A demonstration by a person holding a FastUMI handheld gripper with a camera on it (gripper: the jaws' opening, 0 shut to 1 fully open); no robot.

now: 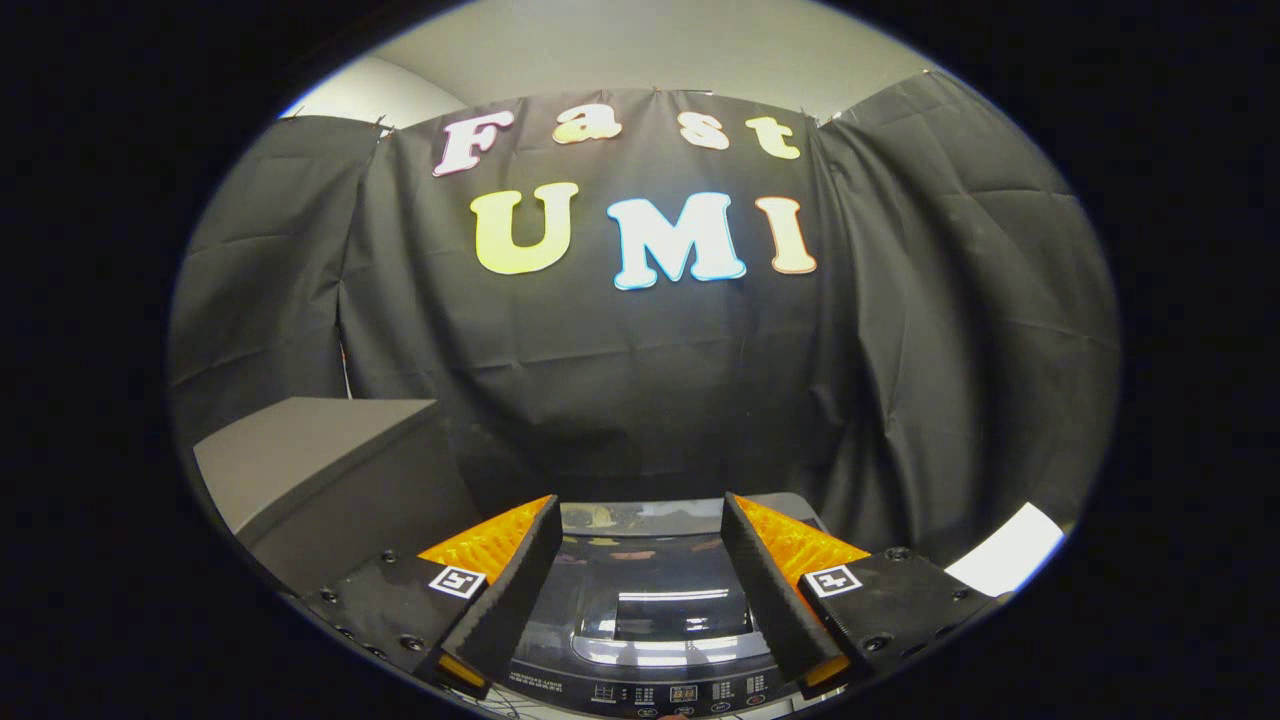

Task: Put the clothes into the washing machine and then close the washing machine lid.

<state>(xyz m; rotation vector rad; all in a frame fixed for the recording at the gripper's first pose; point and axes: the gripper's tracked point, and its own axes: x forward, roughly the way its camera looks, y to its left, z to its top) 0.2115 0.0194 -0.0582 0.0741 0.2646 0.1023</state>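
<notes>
Washing machine (640, 620), one in count, sat low between and just beyond the fingers, seen from above its front edge. Its lid (660, 590) was a single dark glossy panel lying flat and shut over the tub, with ceiling lights mirrored in it. One control panel (650, 690) with small buttons and a little display ran along the near edge of the machine, closest to the camera. No clothes could be made out on the lid or between the fingers.

The gripper (638, 545) was held level, pointing forward over the machine toward the booth's black cloth wall (640, 380). Its two fingers stood wide apart, one on each side of the lid, and gripped nothing.

One dark grey box-shaped block (330, 470) stood left of the machine, close against the cloth. One white sheet-like patch (1010, 560) showed to the right, beyond the right finger.
</notes>
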